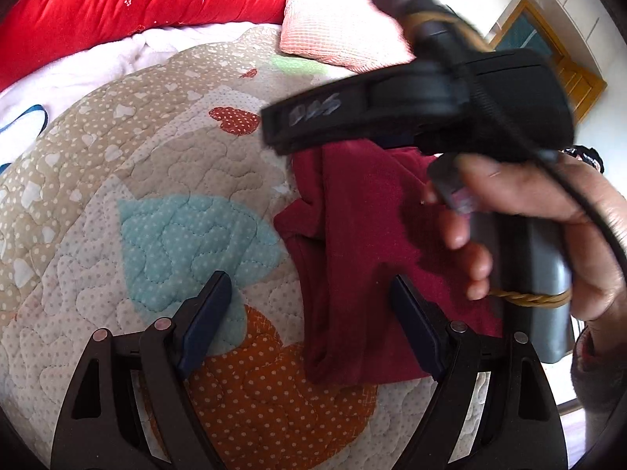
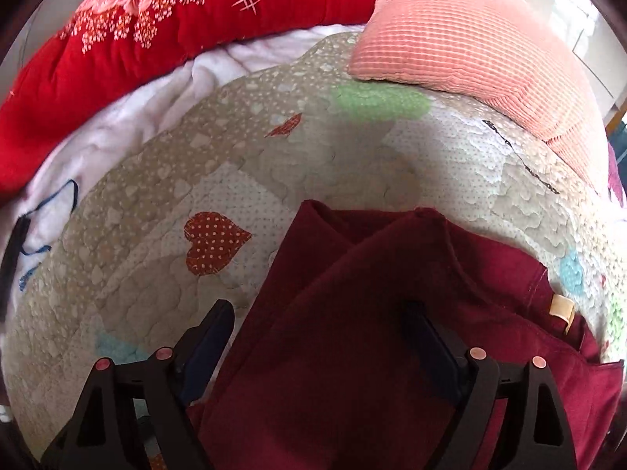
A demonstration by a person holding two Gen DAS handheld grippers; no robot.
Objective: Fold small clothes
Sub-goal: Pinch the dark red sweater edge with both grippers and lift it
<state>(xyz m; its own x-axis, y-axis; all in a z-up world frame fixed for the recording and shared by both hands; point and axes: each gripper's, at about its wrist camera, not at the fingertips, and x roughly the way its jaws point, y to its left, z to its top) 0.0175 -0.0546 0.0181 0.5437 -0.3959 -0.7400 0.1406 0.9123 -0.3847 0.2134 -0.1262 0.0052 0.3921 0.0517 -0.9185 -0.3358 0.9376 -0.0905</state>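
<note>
A dark red garment (image 1: 364, 243) lies partly folded on a quilted heart-patterned bedspread (image 1: 129, 196). My left gripper (image 1: 313, 293) is open and empty above the garment's left edge. The right gripper's body, held by a hand (image 1: 540, 211), crosses the left wrist view above the garment; its fingertips are hidden there. In the right wrist view the garment (image 2: 372, 333) fills the lower middle, with a tan label (image 2: 562, 309) at its right. My right gripper (image 2: 317, 321) is open just above the cloth and holds nothing.
A red floral quilt (image 2: 188, 11) lies along the back. A pink ribbed pillow (image 2: 462, 35) sits at the back right. A white blanket (image 2: 129, 105) lies between quilt and bedspread. A wooden door (image 1: 548, 51) shows at far right.
</note>
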